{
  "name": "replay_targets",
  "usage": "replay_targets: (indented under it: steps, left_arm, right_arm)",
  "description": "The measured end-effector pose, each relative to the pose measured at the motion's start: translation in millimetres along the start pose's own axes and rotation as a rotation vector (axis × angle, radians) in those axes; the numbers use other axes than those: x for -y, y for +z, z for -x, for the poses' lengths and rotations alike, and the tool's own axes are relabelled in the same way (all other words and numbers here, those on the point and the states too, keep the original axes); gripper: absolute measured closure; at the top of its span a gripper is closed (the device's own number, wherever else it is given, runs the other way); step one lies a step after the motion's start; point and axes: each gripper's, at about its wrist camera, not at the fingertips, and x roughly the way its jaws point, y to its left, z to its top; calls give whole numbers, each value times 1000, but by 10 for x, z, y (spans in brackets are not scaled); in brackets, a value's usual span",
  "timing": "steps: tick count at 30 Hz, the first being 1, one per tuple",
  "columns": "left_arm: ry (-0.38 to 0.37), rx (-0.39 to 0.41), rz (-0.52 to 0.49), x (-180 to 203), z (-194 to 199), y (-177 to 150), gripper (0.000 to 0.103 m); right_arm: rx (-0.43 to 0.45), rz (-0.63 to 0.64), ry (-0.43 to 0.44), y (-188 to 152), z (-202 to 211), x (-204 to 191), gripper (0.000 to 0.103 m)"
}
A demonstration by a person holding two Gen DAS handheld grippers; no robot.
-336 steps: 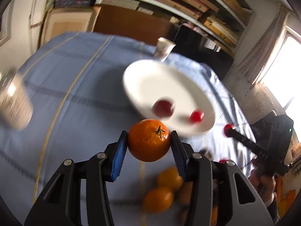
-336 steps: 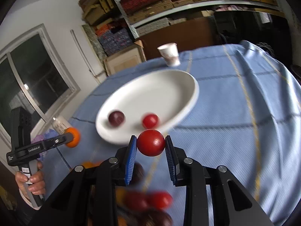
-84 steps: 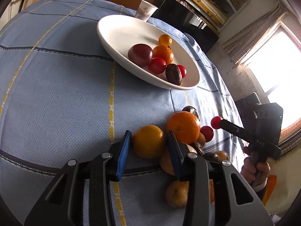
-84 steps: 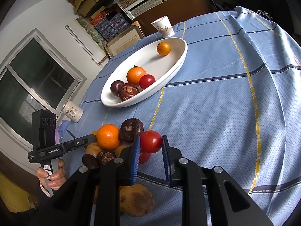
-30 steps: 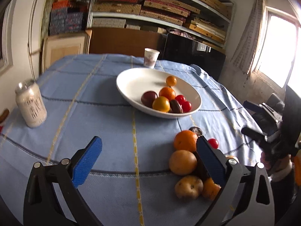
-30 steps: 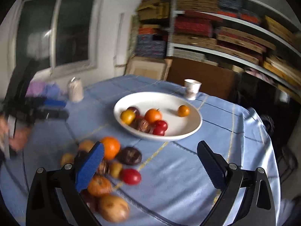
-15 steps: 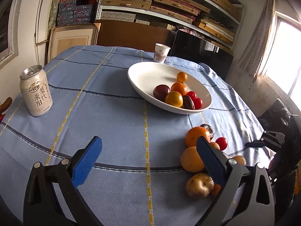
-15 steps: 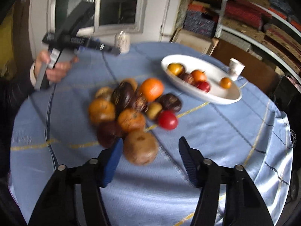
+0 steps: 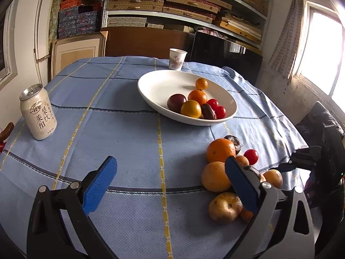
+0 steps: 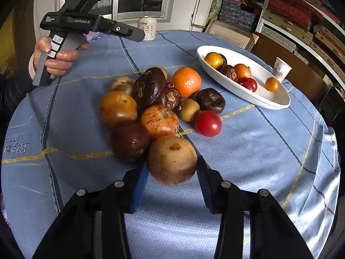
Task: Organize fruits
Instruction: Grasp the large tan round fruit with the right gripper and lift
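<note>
A white oval bowl (image 9: 151, 90) (image 10: 269, 103) holds several small fruits. Loose fruit lies piled on the blue tablecloth: an orange (image 10: 186, 82), a red tomato (image 10: 208, 123), dark passion fruits and a round brown fruit (image 10: 172, 159) (image 9: 225, 207) at the pile's near edge. My right gripper (image 10: 171, 166) is closing on that brown fruit, and both blue pads touch its sides. My left gripper (image 9: 170, 166) hangs wide open and empty above the cloth, left of the pile.
A drink can (image 9: 38, 116) (image 10: 147, 28) stands at the table's left edge. A paper cup (image 9: 177, 59) (image 10: 281, 69) stands behind the bowl. A hand (image 10: 56, 60) holds the left gripper's handle beyond the pile. Shelves and boxes line the far wall.
The right gripper has come down and rolled toward the pile. Its jaws have narrowed from wide open to either side of the brown fruit. The left gripper has stayed open and nearly still.
</note>
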Motion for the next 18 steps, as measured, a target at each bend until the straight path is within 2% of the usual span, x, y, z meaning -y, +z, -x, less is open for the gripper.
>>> replay_targets:
  steps: [3, 6, 9, 10, 11, 13, 14, 18]
  left_arm:
    - [0, -3, -19, 30, 6, -9, 5]
    - [-48, -18, -45, 61, 19, -22, 5]
    - [-106, -36, -83, 127, 43, -54, 5]
    - [-111, -35, -110, 172, 57, -73, 7]
    - [-116, -36, -136, 215, 65, -87, 16]
    - [-140, -51, -192, 301, 74, -124, 28]
    - [-154, -61, -209, 325, 72, -139, 31]
    - [-198, -84, -291, 418, 95, -221, 32]
  right_arm:
    - [2, -9, 5, -4, 8, 14, 59]
    - [17, -63, -14, 21, 21, 130, 59]
    - [97, -184, -48, 57, 130, 331, 59]
    - [128, -233, -48, 75, 166, 400, 59]
    - [146, -255, -42, 86, 184, 431, 59]
    - [179, -280, -33, 116, 222, 441, 59]
    - [192, -289, -23, 134, 236, 429, 59]
    - [222, -305, 25, 188, 265, 370, 59]
